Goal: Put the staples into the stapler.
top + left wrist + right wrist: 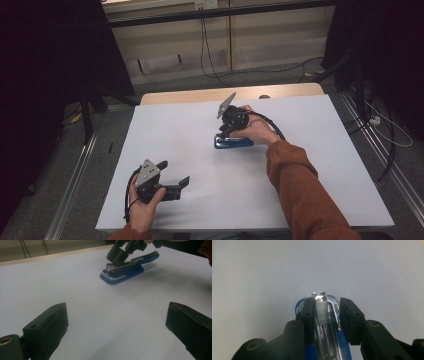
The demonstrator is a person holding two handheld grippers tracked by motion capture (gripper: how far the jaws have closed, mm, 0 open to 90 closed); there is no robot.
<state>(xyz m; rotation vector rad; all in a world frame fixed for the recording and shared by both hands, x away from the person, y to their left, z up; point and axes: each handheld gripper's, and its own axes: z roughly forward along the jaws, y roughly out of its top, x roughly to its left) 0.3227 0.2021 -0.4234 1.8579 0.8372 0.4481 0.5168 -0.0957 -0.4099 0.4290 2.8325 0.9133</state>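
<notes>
A blue stapler (234,143) with a silver metal channel lies flat on the white table (310,165), right of the middle. My right gripper (222,135) comes down onto its front end. In the right gripper view the two black jaws of my right gripper (324,303) sit tight against both sides of the stapler (322,312), whose staple channel shows from above. My left gripper (174,172) rests near the front left, wide open and holding nothing. From the left gripper (117,312), the stapler (122,271) and the right gripper (119,256) lie ahead.
The table's far wooden edge (200,95) runs along the back. Black cables (205,45) hang down the wall behind, and more cables (385,130) trail on the floor to the right. Dark stands (87,115) flank the left side.
</notes>
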